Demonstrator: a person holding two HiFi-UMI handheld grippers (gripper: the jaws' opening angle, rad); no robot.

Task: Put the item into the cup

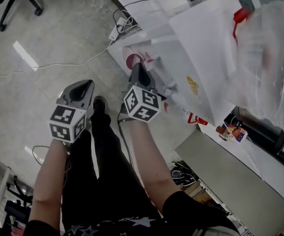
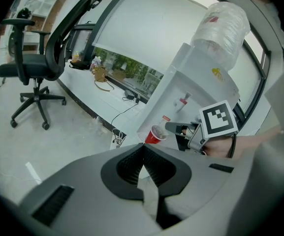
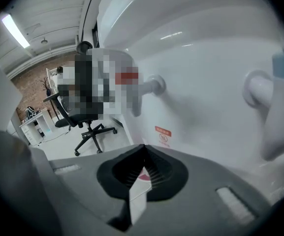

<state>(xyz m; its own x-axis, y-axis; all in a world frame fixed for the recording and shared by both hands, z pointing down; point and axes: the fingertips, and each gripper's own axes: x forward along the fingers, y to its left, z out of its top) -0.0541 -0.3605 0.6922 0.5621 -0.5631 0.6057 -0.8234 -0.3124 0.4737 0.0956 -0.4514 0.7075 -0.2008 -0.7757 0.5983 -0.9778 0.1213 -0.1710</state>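
A red cup (image 1: 134,61) is held in front of the white water dispenser (image 1: 201,58), below its taps. My right gripper (image 1: 138,69) is shut on the cup's rim; in the right gripper view a red and white sliver of the cup (image 3: 142,176) shows between the closed jaws. From the left gripper view I see the cup (image 2: 154,134) tilted at the tip of the right gripper (image 2: 170,128). My left gripper (image 1: 85,85) hangs to the left over the floor, away from the dispenser. Its jaws (image 2: 142,147) meet with nothing in them. No other item shows.
A clear water bottle (image 2: 220,26) tops the dispenser. A red tap (image 3: 150,85) and a blue tap (image 3: 275,97) jut out close ahead of the right gripper. A power strip with cables (image 1: 117,31) lies on the floor. An office chair (image 2: 31,68) stands at the left.
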